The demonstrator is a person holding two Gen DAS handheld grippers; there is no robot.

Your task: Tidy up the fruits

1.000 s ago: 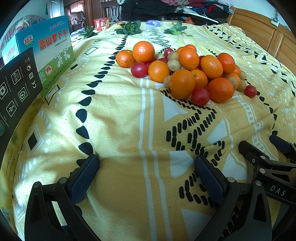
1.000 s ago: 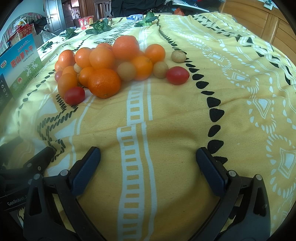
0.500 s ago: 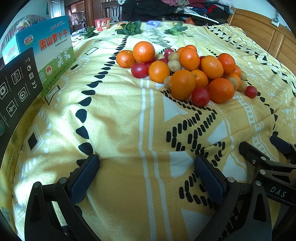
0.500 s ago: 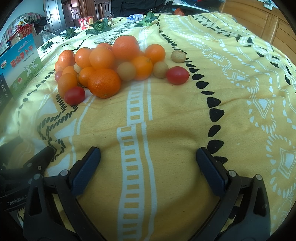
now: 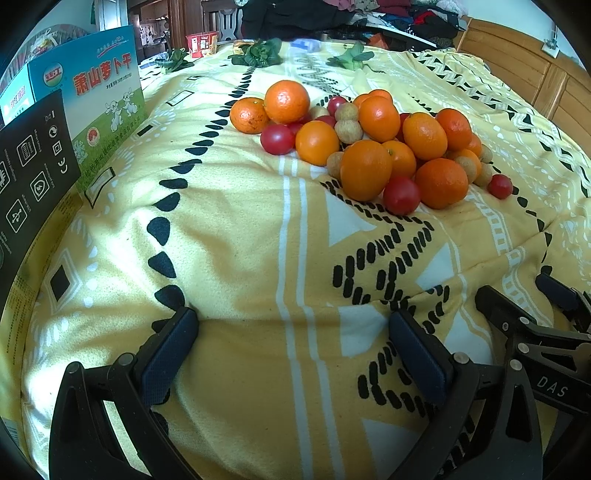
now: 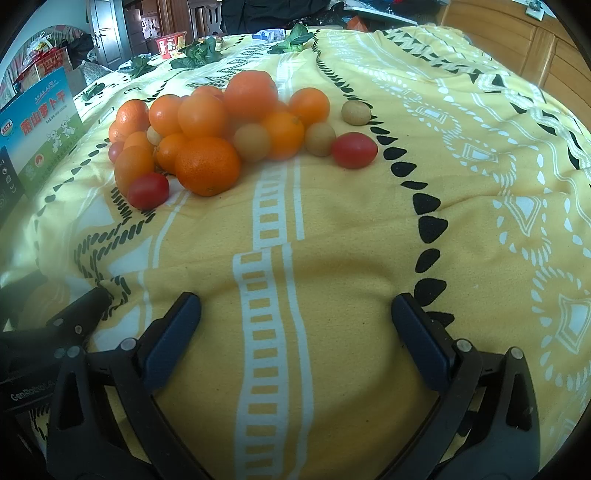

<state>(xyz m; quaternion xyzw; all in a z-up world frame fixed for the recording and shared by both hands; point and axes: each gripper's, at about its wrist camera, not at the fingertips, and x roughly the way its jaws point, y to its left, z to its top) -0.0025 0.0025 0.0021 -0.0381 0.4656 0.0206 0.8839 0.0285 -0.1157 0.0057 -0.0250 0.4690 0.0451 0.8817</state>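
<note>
A home bedroom: patterned bedspread (image 5: 229, 258), wooden headboard (image 5: 517, 77), piled clothes (image 5: 406, 14).

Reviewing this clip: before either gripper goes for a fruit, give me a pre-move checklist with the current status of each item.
1. left gripper open and holding nothing: ok.
2. right gripper open and holding nothing: ok.
3. Bare blanket between both grippers and the fruit pile: ok.
4. Loose pieces at the edge for a first pick, such as the cherry tomato and the longan: ok.
5. Sorting destination: cannot tell; no bowl or tray in view, only the cardboard box beside the pile.
</note>
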